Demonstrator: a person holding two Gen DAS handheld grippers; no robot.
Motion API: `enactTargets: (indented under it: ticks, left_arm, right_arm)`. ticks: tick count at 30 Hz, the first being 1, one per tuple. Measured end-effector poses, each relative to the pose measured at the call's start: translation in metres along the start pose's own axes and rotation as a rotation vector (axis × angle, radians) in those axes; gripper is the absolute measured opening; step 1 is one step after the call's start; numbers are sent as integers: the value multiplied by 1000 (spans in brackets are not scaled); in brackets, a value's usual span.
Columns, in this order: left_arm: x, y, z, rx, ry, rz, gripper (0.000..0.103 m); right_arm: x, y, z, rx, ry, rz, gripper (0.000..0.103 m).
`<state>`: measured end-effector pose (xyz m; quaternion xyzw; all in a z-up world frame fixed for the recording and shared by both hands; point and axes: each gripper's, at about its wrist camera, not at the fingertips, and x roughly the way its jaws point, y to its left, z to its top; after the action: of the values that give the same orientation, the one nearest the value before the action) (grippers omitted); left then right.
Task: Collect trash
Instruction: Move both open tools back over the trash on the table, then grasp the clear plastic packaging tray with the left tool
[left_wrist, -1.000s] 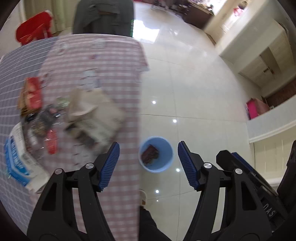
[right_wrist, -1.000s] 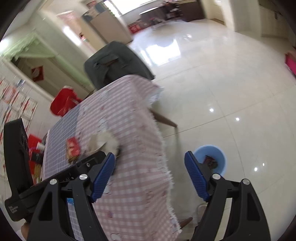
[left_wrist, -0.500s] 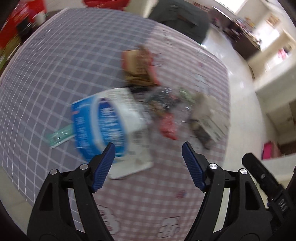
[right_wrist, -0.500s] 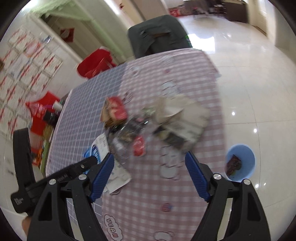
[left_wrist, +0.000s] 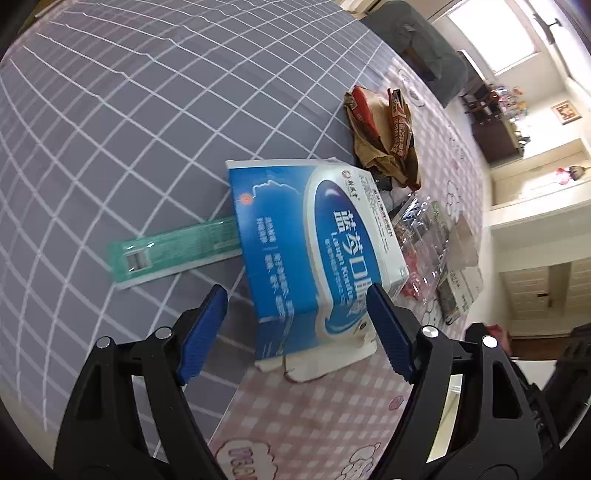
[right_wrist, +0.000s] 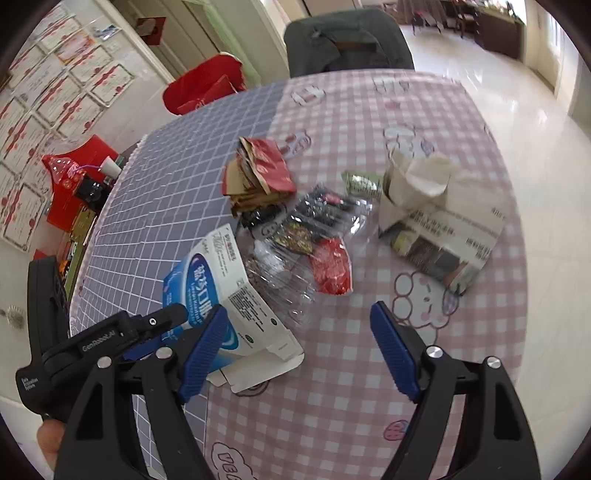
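Observation:
A blue and white carton (left_wrist: 317, 254) lies on the table, its near end between the open jaws of my left gripper (left_wrist: 295, 328), untouched. It also shows in the right wrist view (right_wrist: 221, 291). Beyond it lie a brown and red snack bag (left_wrist: 384, 125), clear plastic wrap with a red wrapper (right_wrist: 332, 266), and crumpled newspaper (right_wrist: 436, 218). My right gripper (right_wrist: 299, 347) is open and empty above the pink checked cloth, near the carton's white flap. The left gripper (right_wrist: 122, 332) shows at its left.
A green strip package (left_wrist: 173, 254) sticks out from under the carton on the grey grid cloth (left_wrist: 110, 129). A dark chair (right_wrist: 347, 40) stands behind the table. Tiled floor (right_wrist: 535, 122) lies to the right. Red boxes (right_wrist: 74, 177) sit at the left.
Both grippers swung from over the floor bin back over the table. The left one moved in close to the blue carton. Both stayed open.

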<state>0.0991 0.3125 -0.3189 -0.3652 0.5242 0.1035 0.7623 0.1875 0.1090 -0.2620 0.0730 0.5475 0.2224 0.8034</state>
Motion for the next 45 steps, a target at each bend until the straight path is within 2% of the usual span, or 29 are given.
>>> enactTargets:
  ticks: [3, 8, 10, 14, 17, 25, 26, 28, 32, 34, 38, 41, 43, 45]
  left_arm:
    - [7, 5, 3, -37, 19, -67, 77]
    - [16, 5, 8, -21, 18, -67, 75]
    - [20, 5, 11, -12, 25, -66, 62]
    - [23, 6, 13, -17, 43, -119, 52]
    - [28, 3, 16, -37, 59, -191, 37]
    - [-6, -27, 20, 56, -33, -283, 10]
    - [-13, -31, 20, 76, -51, -273, 8]
    - [-30, -39, 22, 124, -107, -250, 5]
    - [-69, -67, 21, 293, -275, -135, 4]
    - [-73, -79, 21, 354, -309, -67, 4]
    - [-60, -83, 20, 405, -277, 35, 4]
    - [-49, -75, 21, 411, -231, 57, 4]
    - [-47, -74, 19, 432, -234, 63, 4]
    - [-43, -80, 14, 470, -234, 84, 5]
  right_arm:
    - [6, -4, -1, 27, 6, 12, 78]
    - [18, -14, -1, 78, 17, 29, 78]
    - [21, -16, 0, 91, 15, 34, 78]
    - [29, -21, -1, 115, 14, 68, 79]
    - [38, -26, -2, 143, 16, 105, 79]
    - [52, -40, -3, 208, 14, 183, 79]
    - [53, -45, -3, 243, 10, 216, 79]
    - [53, -49, -2, 252, 2, 216, 79]
    - [55, -52, 2, 253, -14, 227, 79]
    - [58, -53, 3, 252, -18, 235, 79]
    - [65, -57, 8, 251, -34, 250, 79]
    - [72, -63, 14, 251, -46, 275, 80]
    - [74, -67, 17, 257, -63, 306, 81]
    - [76, -76, 20, 326, -79, 352, 84]
